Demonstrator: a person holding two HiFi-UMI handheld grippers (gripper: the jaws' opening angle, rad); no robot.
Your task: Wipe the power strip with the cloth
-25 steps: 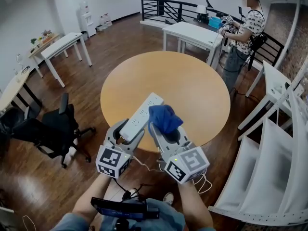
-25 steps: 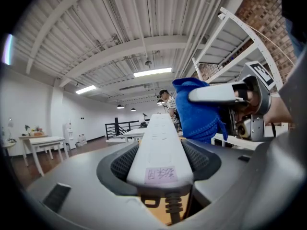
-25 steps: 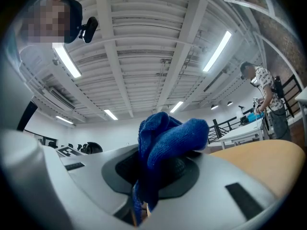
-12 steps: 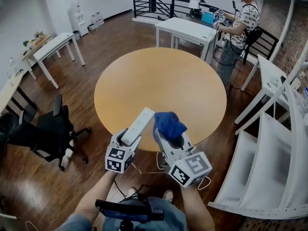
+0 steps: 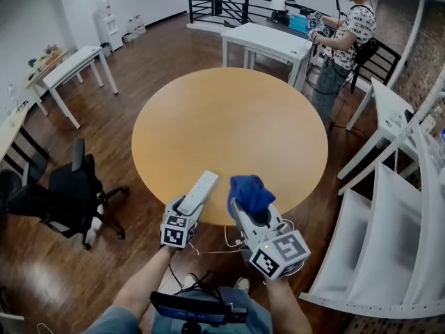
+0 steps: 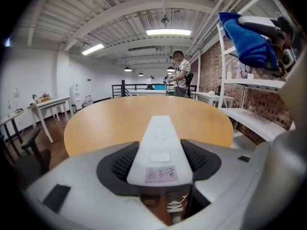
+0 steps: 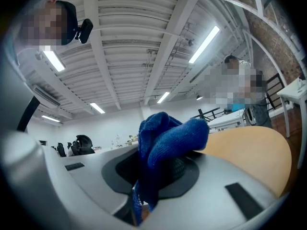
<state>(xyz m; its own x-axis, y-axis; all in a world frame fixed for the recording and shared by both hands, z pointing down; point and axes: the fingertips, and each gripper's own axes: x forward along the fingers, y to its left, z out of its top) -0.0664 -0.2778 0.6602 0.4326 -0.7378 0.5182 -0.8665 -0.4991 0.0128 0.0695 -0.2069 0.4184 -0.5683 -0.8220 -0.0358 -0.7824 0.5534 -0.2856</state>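
A white power strip (image 5: 197,191) (image 6: 159,147) sticks out from my left gripper (image 5: 185,207) (image 6: 159,163), whose jaws are shut on its near end; it points out over the near edge of the round wooden table (image 5: 229,124). A white cord (image 5: 229,239) hangs from it below the table edge. A bunched blue cloth (image 5: 249,192) (image 7: 165,147) is clamped in my right gripper (image 5: 252,211) (image 7: 153,169), held just to the right of the strip and apart from it. In the left gripper view the blue cloth (image 6: 249,42) shows at upper right.
A person (image 5: 344,44) stands beyond the table by a white desk (image 5: 268,44). White shelving (image 5: 389,207) rises at the right. A black office chair (image 5: 59,193) and another white desk (image 5: 69,68) stand at the left. A black railing (image 5: 229,2) runs behind.
Both grippers have drawn back toward me and lower in view, carrying the power strip and the cloth with them. The strip now reaches less far over the table.
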